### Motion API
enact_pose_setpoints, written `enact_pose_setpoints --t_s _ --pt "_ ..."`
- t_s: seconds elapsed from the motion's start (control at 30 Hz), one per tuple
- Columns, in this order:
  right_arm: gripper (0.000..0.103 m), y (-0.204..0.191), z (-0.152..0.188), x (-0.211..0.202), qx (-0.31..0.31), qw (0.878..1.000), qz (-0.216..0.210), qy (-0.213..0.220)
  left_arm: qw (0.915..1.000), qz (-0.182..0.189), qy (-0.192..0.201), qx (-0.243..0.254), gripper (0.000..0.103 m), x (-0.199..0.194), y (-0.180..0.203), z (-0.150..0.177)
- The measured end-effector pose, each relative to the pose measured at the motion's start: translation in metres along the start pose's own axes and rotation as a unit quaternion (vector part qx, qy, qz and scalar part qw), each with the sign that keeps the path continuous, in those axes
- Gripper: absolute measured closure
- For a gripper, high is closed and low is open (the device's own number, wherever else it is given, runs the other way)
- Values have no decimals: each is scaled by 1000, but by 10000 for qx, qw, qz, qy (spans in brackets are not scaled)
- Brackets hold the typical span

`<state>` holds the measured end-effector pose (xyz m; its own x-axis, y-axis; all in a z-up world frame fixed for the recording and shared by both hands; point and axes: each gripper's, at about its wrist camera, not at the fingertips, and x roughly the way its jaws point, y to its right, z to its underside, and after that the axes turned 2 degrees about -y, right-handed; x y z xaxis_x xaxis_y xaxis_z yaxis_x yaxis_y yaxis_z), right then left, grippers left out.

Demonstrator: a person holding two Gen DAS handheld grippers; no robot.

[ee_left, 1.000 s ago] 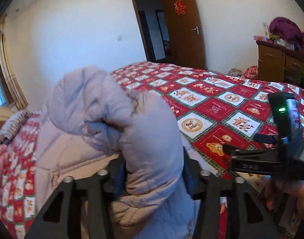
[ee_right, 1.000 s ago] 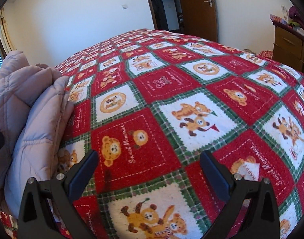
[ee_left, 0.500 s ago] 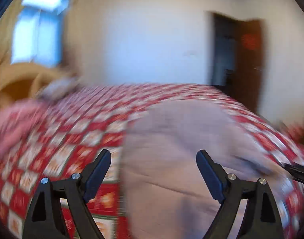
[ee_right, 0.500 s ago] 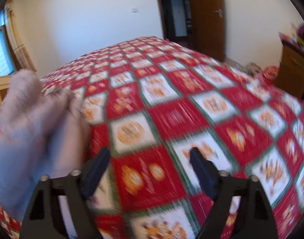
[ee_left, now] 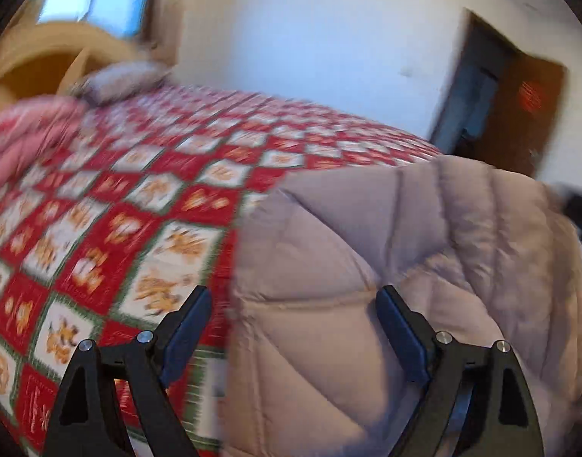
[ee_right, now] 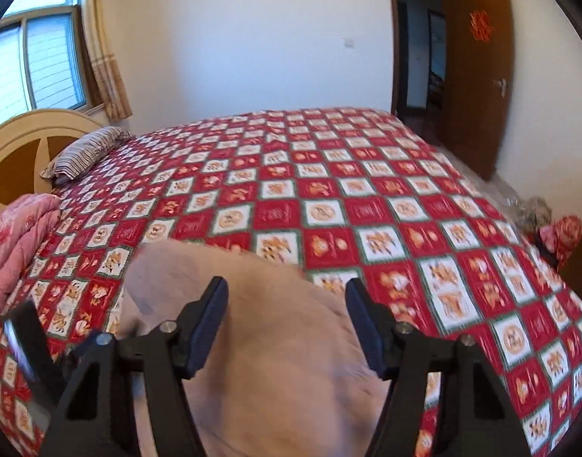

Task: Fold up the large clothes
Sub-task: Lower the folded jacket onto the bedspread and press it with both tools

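Since a second ago my left gripper (ee_left: 292, 329) has let go of the bunched coat (ee_left: 386, 266); its jaws have just been opening and now stand wide, nothing pressed between them. The coat lies slumped on the checked bedspread (ee_left: 111, 228) near the bed's close edge, its quilted panels spread ahead of and to the right of that gripper. My right gripper (ee_right: 287, 321) now looks down over the same coat (ee_right: 252, 323); its jaws have just been closing, yet they stand apart above the fabric and pinch nothing. To fold well, I judge I should take two matching edges, lift evenly and lay the padding flat, since it looks puffy and springy. Blur hides seams in both views. Sleeves, collar and the coat's near edge are cut off below the fingers.
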<state>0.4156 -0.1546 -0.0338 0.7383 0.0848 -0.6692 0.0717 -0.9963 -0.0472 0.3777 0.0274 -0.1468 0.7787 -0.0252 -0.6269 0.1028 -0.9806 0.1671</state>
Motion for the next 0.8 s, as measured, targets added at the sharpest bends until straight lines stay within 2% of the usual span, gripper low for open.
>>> enact_pose_setpoints --t_s 0.03,0.1,0.17,0.3,0.37,0.47,0.53,0.6,0.7,0.8 --pt "45 1 3 9 92 9999 -36 -50 9992 22 88 391 15 -5 15 4" --pt "46 13 16 28 237 9994 41 -246 9975 -79 199 679 15 -14 27 3" --pt "51 34 36 43 377 9985 167 -351 9983 64 181 547 15 -17 25 -4" --pt "51 70 62 50 739 9970 5 -222 9998 163 -78 127 15 -9 28 -24" --pt "51 78 67 54 794 9965 -83 -235 9995 36 -231 226 15 2 38 -26" --pt "51 86 69 62 825 9961 -110 -293 9965 -304 -617 479 8 31 50 -12" --pt "51 87 70 67 815 9961 -117 -309 9978 -161 -623 149 1 39 40 -3" --pt "51 87 73 73 740 9967 -91 -306 9979 65 -611 -180 1 44 28 3" --pt "50 90 78 79 743 9967 -135 -302 9969 211 -680 -332 1 51 23 7" --pt "49 96 83 89 855 9956 -182 -348 9967 182 -724 -318 1 56 25 10"
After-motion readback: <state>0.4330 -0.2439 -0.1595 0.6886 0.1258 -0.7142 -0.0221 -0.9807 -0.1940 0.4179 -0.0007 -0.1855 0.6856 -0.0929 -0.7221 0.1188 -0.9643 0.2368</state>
